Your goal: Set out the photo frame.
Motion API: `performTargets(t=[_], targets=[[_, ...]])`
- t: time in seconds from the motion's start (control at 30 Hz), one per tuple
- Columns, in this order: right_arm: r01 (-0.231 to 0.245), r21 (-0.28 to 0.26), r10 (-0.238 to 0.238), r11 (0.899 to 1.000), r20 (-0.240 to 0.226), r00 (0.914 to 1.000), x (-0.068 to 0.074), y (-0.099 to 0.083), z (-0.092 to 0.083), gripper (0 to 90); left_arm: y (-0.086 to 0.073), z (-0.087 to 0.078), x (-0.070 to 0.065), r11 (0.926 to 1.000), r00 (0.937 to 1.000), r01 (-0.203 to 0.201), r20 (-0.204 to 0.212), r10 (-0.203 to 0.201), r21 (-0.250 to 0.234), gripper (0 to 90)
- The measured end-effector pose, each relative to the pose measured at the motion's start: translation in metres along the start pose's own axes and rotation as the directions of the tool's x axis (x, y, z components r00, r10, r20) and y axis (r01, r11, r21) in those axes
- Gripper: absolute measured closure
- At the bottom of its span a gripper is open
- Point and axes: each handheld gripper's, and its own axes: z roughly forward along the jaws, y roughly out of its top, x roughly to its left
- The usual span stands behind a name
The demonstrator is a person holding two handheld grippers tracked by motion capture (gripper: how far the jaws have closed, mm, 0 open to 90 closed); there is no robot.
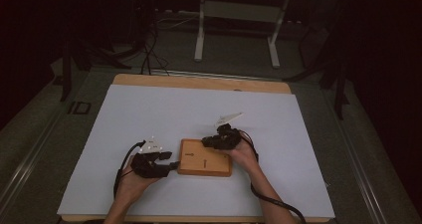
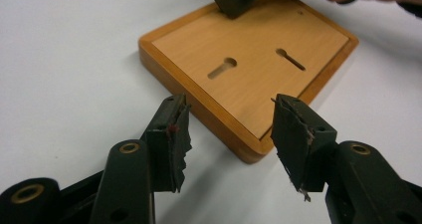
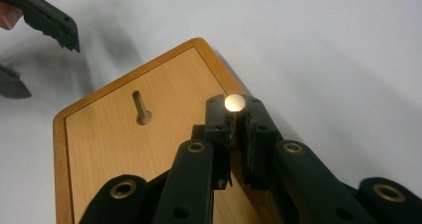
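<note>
A flat wooden board [image 1: 205, 158] with two keyhole slots [image 2: 222, 67] lies on the white table top [image 1: 149, 114]. My left gripper [image 1: 174, 165] is open at the board's left edge, its jaws [image 2: 230, 102] spread on either side of a corner of the board [image 2: 249, 84], holding nothing. My right gripper [image 1: 206, 142] hovers over the board's far right corner. In the right gripper view its jaws [image 3: 236, 107] are shut on a small round shiny metal piece [image 3: 235, 103]; whatever is below its head is hidden. One slot [image 3: 142, 107] lies just left of it.
The white sheet covers a wooden table whose far edge [image 1: 199, 82] shows. Beyond it are dark floor, a white table frame [image 1: 239, 30] and cables [image 1: 149, 55]. A cable [image 1: 273, 201] trails from the right gripper across the near right of the table.
</note>
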Motion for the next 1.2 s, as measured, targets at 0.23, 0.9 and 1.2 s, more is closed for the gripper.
performTargets(t=[0.23,0.9,1.2], targets=[[-0.032,0.019,0.032,0.999,-0.027,0.9991,-0.005,0.003,0.000,83.5,-0.003,0.002,0.000,0.9993,0.9998,-0.020,-0.008,0.020,0.031,48.3],[-0.098,0.066,0.101,0.993,-0.059,0.9931,-0.012,0.011,0.001,83.7,-0.005,0.016,-0.022,0.9752,0.9746,-0.183,-0.108,0.196,0.125,24.7],[-0.119,0.087,0.125,0.989,-0.069,0.9898,-0.015,0.014,0.001,83.7,-0.007,0.033,-0.017,0.9655,0.9648,-0.204,-0.134,0.226,0.163,21.8]])
